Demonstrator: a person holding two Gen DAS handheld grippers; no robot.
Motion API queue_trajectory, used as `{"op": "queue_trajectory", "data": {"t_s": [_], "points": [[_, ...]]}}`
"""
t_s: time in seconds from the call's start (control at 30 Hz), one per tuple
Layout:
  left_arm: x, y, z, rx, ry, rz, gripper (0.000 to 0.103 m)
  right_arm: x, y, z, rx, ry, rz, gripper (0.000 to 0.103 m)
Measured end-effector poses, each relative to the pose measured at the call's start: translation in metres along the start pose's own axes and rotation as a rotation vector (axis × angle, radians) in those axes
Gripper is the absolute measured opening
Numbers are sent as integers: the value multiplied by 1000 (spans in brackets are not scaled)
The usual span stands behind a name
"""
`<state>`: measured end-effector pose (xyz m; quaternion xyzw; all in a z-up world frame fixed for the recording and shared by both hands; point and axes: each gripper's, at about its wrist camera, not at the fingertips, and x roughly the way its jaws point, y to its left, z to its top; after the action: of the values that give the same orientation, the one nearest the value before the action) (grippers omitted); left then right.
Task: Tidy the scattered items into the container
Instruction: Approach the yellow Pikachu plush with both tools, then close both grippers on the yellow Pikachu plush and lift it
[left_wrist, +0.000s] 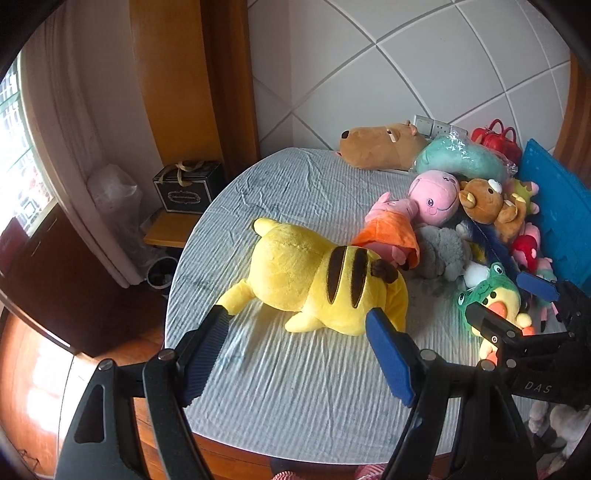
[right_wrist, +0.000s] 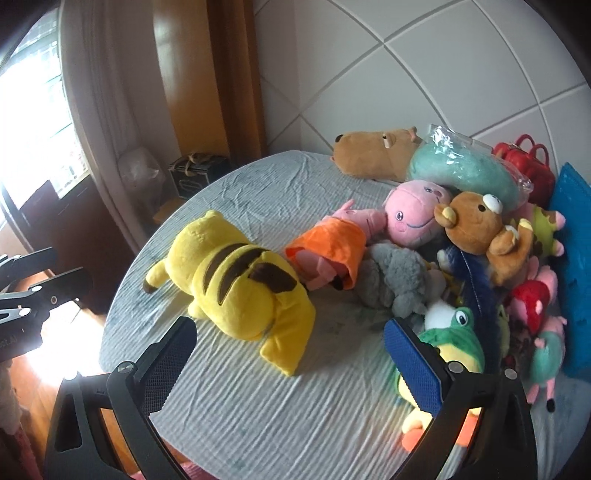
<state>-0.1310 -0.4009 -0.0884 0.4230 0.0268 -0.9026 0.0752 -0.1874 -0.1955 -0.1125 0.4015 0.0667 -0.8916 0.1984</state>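
While both claws hover empty above the bed, the left claw gapes just short of the yellow plush. The right claw also stands open, the frog plush beside its blue finger.

Both wrist views look down, close — sharing the bed

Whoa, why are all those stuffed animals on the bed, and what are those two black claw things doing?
A person is holding two grippers over the bed to tidy the soft toys. The left gripper and right gripper are both open and hold nothing. The big yellow plush lies face down just beyond the left gripper, with nothing touching it. The other toys, like the pink pig in the orange dress and the green frog plush, are heaped along the right side beside a blue container.
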Motion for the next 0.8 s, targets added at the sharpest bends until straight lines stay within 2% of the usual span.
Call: {"op": "queue_trajectory", "data": {"t_s": [0.2, 0.43, 0.57, 0.73, 0.8], "points": [[22, 35, -1, 70, 47, -69, 76, 5, 29, -17, 127, 24, -80, 103], [63, 45, -3, 98, 118, -105, 76, 25, 42, -29, 178, 95, -130, 103], [84, 50, 1, 93, 130, -85, 76, 40, 39, -22, 166, 114, -125, 103], [107, 63, 2, 105, 108, -42, 76, 66, 36, -15, 137, 149, -119, 103], [117, 70, 2, 100, 119, -49, 76, 75, 36, -14, 126, 169, -115, 103]]}}
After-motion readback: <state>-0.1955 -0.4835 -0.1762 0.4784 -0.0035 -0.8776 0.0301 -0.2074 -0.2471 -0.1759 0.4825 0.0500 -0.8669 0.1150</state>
